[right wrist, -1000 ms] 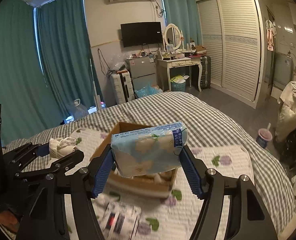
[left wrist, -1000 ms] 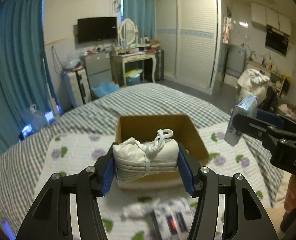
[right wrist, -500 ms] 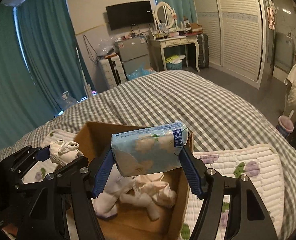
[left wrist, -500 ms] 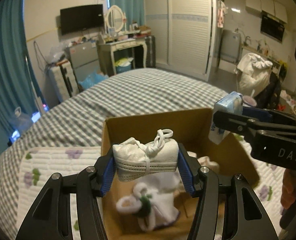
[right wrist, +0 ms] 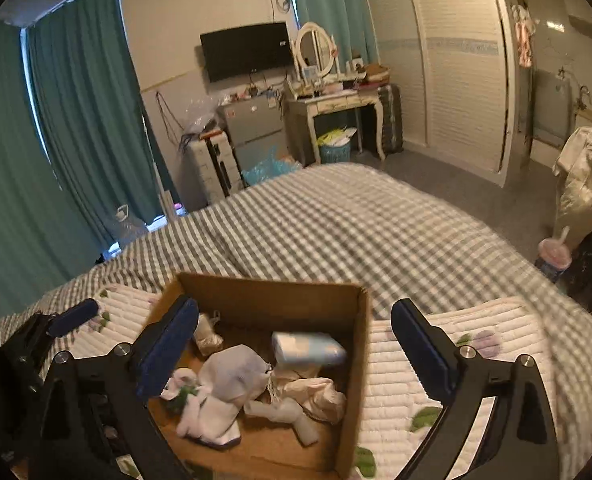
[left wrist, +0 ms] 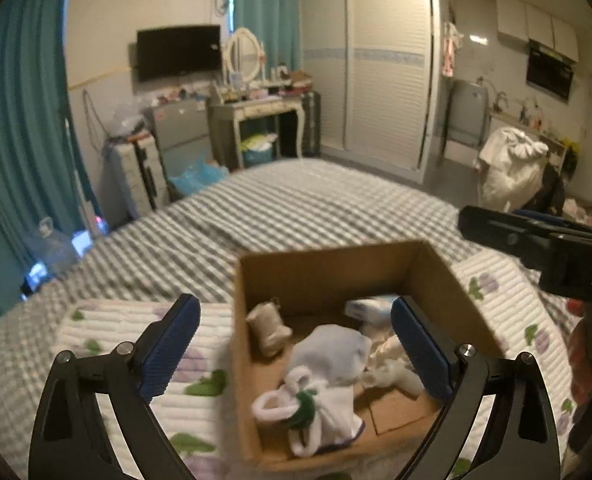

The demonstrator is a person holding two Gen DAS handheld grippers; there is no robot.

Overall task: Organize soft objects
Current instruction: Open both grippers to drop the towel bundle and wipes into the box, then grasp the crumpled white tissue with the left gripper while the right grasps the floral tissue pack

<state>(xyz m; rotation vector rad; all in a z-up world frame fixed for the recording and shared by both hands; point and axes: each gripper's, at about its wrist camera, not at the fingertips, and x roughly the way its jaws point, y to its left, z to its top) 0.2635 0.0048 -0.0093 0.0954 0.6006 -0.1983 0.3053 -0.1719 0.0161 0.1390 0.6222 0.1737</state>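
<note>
An open cardboard box [left wrist: 328,276] sits on the bed under both grippers. My left gripper [left wrist: 293,346] hangs over it, jaws opening wide, nothing between the blue pads. The tied white cloth bundle [left wrist: 267,326] lies inside by the box's left wall. My right gripper [right wrist: 293,344] is also above the box [right wrist: 271,286], jaws opening and empty. The blue tissue pack [right wrist: 308,348] rests inside toward the far wall, beside the bundle [right wrist: 207,334]. White socks and cloths [right wrist: 231,384] fill the box floor. Each gripper shows at the edge of the other's view.
The box stands on a white quilted mat with purple flowers [right wrist: 408,364], spread over a grey checked bedcover [right wrist: 336,220]. A drink cup [right wrist: 554,256] stands on the floor to the right. Teal curtains, suitcases and a dressing table line the far wall.
Both grippers came forward and down over the box and opened. The white bundle and the tissue pack dropped out of the jaws into the box.
</note>
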